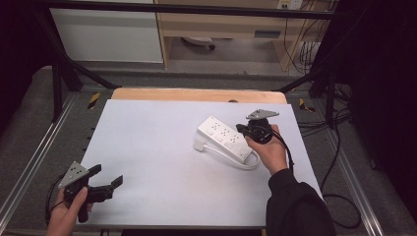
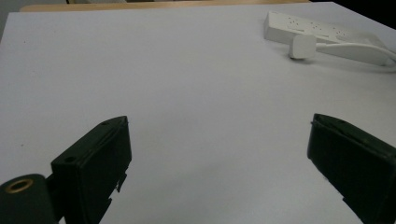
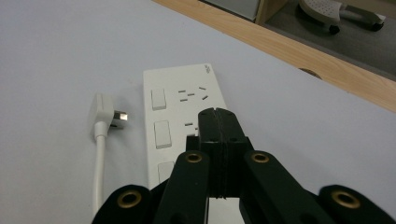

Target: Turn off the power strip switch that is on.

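Nearest the camera in the high view, the left hand-held gripper (image 1: 105, 178) sat at the near left corner of the white surface (image 1: 162, 147), held in a hand (image 1: 66, 214), its jaws spread wide apart with nothing between them. Its own view confirmed the gap, with bare white sheet between the two black jaws, and far off at the upper right the power strip (image 2: 308, 25) with its plug (image 2: 302, 45) lying just beside it. Toward the far right of the surface, the right hand-held gripper (image 1: 242, 129) hovered over the power strip's right end, gripped by the other hand (image 1: 268, 147). From above its jaws were hard to read; the right gripper view showed them pressed together, empty, above the strip's row of switches (image 3: 159, 116) and sockets. That view also showed the plug's metal prongs (image 3: 121, 115) and the white cable (image 3: 98, 168) running toward the camera, left of the strip.
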{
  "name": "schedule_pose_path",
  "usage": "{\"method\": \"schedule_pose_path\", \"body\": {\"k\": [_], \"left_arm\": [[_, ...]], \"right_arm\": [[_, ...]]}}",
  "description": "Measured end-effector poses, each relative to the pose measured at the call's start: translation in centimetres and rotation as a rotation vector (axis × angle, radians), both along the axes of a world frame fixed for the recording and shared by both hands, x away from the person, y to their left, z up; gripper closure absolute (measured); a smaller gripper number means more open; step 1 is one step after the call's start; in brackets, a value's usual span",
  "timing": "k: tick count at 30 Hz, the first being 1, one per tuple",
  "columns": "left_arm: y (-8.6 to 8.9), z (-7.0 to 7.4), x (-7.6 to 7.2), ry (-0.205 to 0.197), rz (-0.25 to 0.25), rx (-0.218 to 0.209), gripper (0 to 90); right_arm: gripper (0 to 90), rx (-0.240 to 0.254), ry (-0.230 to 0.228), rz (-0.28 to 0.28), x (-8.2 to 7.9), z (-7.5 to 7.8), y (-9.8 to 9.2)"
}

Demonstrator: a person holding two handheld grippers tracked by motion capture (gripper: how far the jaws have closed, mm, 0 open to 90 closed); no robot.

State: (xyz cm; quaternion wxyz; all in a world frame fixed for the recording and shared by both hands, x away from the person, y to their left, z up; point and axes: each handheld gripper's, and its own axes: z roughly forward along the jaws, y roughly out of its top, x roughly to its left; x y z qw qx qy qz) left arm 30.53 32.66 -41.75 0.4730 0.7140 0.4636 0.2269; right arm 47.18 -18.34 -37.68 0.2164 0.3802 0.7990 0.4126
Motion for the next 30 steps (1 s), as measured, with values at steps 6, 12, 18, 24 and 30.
{"method": "schedule_pose_path", "body": {"k": [6, 12, 18, 24, 30], "left_arm": [[0.0, 0.0, 0.0, -0.001, -0.001, -0.001, 6.1], [0.1, 0.0, 0.0, -0.002, -0.001, -0.002, 6.1], [0.1, 0.0, 0.0, -0.002, -0.001, -0.002, 6.1], [0.1, 0.0, 0.0, -0.001, -0.002, -0.001, 6.1], [0.1, 0.0, 0.0, -0.002, -0.002, -0.002, 6.1]], "right_arm": [[90.0, -0.008, 0.015, 0.004, 0.2, -0.7, 0.3], [90.0, -0.012, 0.028, 0.009, 0.2, -1.3, 0.8], [90.0, -0.013, 0.037, 0.020, 0.3, -1.7, 1.4], [90.0, -0.023, 0.041, 0.031, 0.4, -2.0, 1.8], [90.0, -0.030, 0.048, 0.037, 0.4, -2.4, 2.1]]}}
